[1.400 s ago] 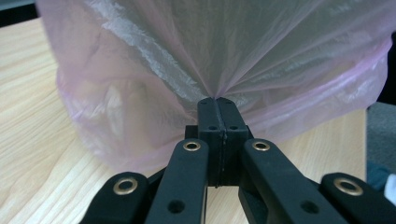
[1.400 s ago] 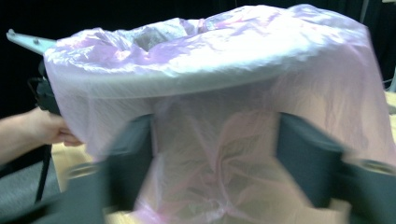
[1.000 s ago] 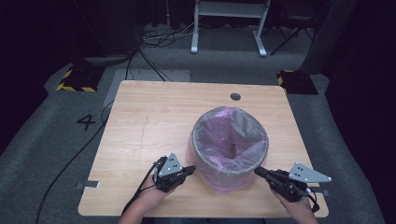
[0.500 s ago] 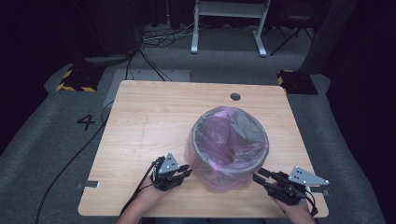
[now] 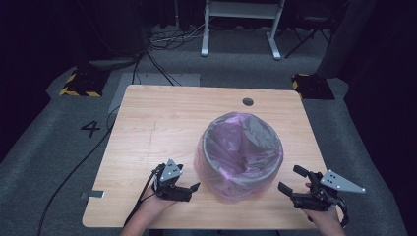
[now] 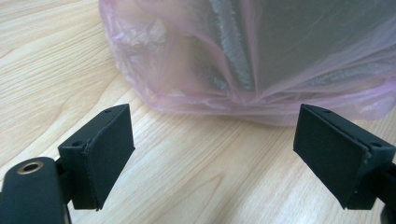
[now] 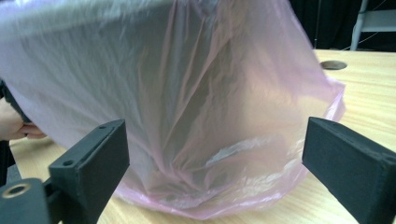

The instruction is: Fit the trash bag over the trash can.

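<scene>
Biggest thing on my screen is the wooden table [image 5: 162, 123], light grain, with a small round grommet hole [image 5: 248, 102] near its far edge.

Sitting right of centre, toward the near side, is the grey bin [image 5: 255, 129]. It's lined with a thin pink bag [image 5: 221, 184] folded over the rim and draped down the outside almost to the tabletop. From the high view I'm looking straight into the bin and I can't make out anything inside besides the liner itself, all crinkled against the walls.

Now the tools. My left gripper [image 5: 191, 188] is low on the table just beside the bin's near-left side, jaws pointed at the bag's bottom edge. Its jaws have just been opening and stand wide apart with nothing between them; in the left gripper view the pink plastic [image 6: 261, 70] sits a bit beyond the pads, not touching them.

My right gripper [image 5: 290, 179] is on the other side, near the bin's near-right flank, close to the table's front edge. Same deal: its jaws have just been opening, they're released and spread wide. In the right gripper view the bag [image 7: 187, 102] bulges in front of the jaws, but the pads aren't pressing on it.
</scene>
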Action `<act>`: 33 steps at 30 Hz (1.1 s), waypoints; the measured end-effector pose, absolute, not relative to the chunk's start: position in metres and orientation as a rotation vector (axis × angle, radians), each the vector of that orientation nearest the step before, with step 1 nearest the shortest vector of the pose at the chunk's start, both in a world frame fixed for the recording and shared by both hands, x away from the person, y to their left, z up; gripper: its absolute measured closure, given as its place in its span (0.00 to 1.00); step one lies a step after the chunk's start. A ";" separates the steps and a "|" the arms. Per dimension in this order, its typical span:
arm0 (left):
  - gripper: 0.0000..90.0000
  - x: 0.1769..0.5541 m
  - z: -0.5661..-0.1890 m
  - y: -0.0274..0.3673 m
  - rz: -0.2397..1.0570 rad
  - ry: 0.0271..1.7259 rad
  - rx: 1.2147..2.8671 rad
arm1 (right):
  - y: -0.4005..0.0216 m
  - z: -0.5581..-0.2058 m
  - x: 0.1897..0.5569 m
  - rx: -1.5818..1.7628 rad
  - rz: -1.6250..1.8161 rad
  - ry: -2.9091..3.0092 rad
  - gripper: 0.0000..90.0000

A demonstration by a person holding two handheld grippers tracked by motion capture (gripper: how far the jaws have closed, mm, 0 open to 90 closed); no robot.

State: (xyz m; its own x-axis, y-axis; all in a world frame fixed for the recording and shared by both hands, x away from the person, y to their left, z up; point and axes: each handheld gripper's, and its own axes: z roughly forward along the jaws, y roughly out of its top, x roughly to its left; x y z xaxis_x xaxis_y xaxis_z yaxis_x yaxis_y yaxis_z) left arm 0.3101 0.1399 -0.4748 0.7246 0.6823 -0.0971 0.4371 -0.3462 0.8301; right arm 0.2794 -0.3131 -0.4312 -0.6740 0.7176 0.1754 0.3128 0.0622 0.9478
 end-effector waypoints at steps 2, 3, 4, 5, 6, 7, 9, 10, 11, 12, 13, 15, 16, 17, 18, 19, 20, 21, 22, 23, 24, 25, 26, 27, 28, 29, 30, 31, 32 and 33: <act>0.12 0.307 -0.475 0.146 0.349 0.862 1.993 | -0.314 -0.426 0.280 1.017 1.630 2.004 0.06; 0.12 0.305 -0.475 0.148 0.357 0.868 1.987 | -0.314 -0.423 0.280 1.009 1.630 1.994 0.07; 0.12 0.304 -0.475 0.151 0.367 0.876 1.990 | -0.315 -0.420 0.281 1.003 1.632 1.984 0.07; 0.12 0.302 -0.476 0.155 0.370 0.882 1.991 | -0.315 -0.417 0.282 0.998 1.634 1.979 0.07; 0.11 0.301 -0.477 0.158 0.368 0.889 1.985 | -0.316 -0.414 0.282 0.993 1.640 1.975 0.07; 0.11 0.300 -0.477 0.160 0.373 0.894 1.986 | -0.316 -0.411 0.283 0.987 1.643 1.969 0.06; 0.11 0.296 -0.478 0.167 0.376 0.904 1.979 | -0.317 -0.406 0.284 0.983 1.632 1.970 0.06; 0.11 0.295 -0.478 0.170 0.379 0.912 1.978 | -0.317 -0.404 0.285 0.984 1.632 1.967 0.05; 0.11 0.293 -0.478 0.173 0.377 0.917 1.971 | -0.317 -0.402 0.286 0.981 1.626 1.969 0.05; 0.11 0.291 -0.479 0.175 0.376 0.923 1.967 | -0.317 -0.400 0.287 0.982 1.624 1.967 0.05; 0.11 0.290 -0.479 0.178 0.382 0.928 1.965 | -0.317 -0.399 0.287 0.980 1.623 1.969 0.04; 0.11 0.286 -0.481 0.184 0.387 0.934 1.967 | -0.318 -0.396 0.289 0.979 1.621 1.964 0.04; 0.11 0.284 -0.482 0.187 0.390 0.943 1.966 | -0.318 -0.395 0.290 0.978 1.622 1.961 0.04; 0.10 0.282 -0.482 0.189 0.393 0.949 1.966 | -0.319 -0.394 0.291 0.978 1.623 1.958 0.04; 0.10 0.281 -0.483 0.192 0.392 0.954 1.966 | -0.319 -0.392 0.293 0.979 1.627 1.952 0.04; 0.10 0.279 -0.485 0.194 0.394 0.964 1.961 | -0.319 -0.390 0.294 0.979 1.631 1.949 0.04; 0.10 0.279 -0.486 0.196 0.394 0.969 1.963 | -0.320 -0.388 0.295 0.980 1.639 1.947 0.04; 0.10 0.278 -0.486 0.198 0.391 0.974 1.960 | -0.319 -0.386 0.296 0.978 1.643 1.945 0.04; 0.10 0.277 -0.488 0.200 0.386 0.982 1.956 | -0.319 -0.384 0.297 0.979 1.643 1.943 0.04; 0.10 0.275 -0.490 0.201 0.383 0.991 1.949 | -0.318 -0.382 0.299 0.971 1.640 1.944 0.04; 0.10 0.275 -0.491 0.203 0.387 0.992 1.955 | -0.317 -0.378 0.300 0.964 1.635 1.945 0.04; 0.10 0.275 -0.492 0.204 0.386 0.995 1.959 | -0.315 -0.376 0.301 0.960 1.638 1.947 0.04; 0.10 0.274 -0.492 0.205 0.384 0.999 1.952 | -0.314 -0.374 0.302 0.956 1.635 1.945 0.04; 0.10 0.275 -0.492 0.205 0.384 0.999 1.950 | -0.313 -0.372 0.303 0.945 1.639 1.949 0.04; 0.10 0.275 -0.491 0.205 0.385 0.999 1.942 | -0.311 -0.369 0.305 0.935 1.639 1.952 0.04; 0.10 0.275 -0.491 0.205 0.386 0.996 1.943 | -0.308 -0.367 0.306 0.927 1.639 1.952 0.04; 0.10 0.275 -0.491 0.205 0.387 0.994 1.942 | -0.306 -0.365 0.308 0.919 1.639 1.957 0.04; 0.10 0.275 -0.491 0.205 0.388 0.993 1.944 | -0.304 -0.363 0.309 0.913 1.639 1.959 0.03; 0.10 0.275 -0.492 0.205 0.389 0.990 1.947 | -0.301 -0.361 0.311 0.906 1.636 1.960 0.03; 0.10 0.275 -0.492 0.205 0.388 0.992 1.947 | -0.299 -0.359 0.313 0.902 1.636 1.962 0.03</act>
State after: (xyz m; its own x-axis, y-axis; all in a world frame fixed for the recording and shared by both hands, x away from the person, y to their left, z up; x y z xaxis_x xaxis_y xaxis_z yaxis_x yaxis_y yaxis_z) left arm 0.2755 0.2046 -0.4920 0.6309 0.7680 -0.1103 0.4897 -0.2839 0.8244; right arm 0.3127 -0.2990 -0.3588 -0.6968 0.7128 0.0802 0.2070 0.0928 0.9739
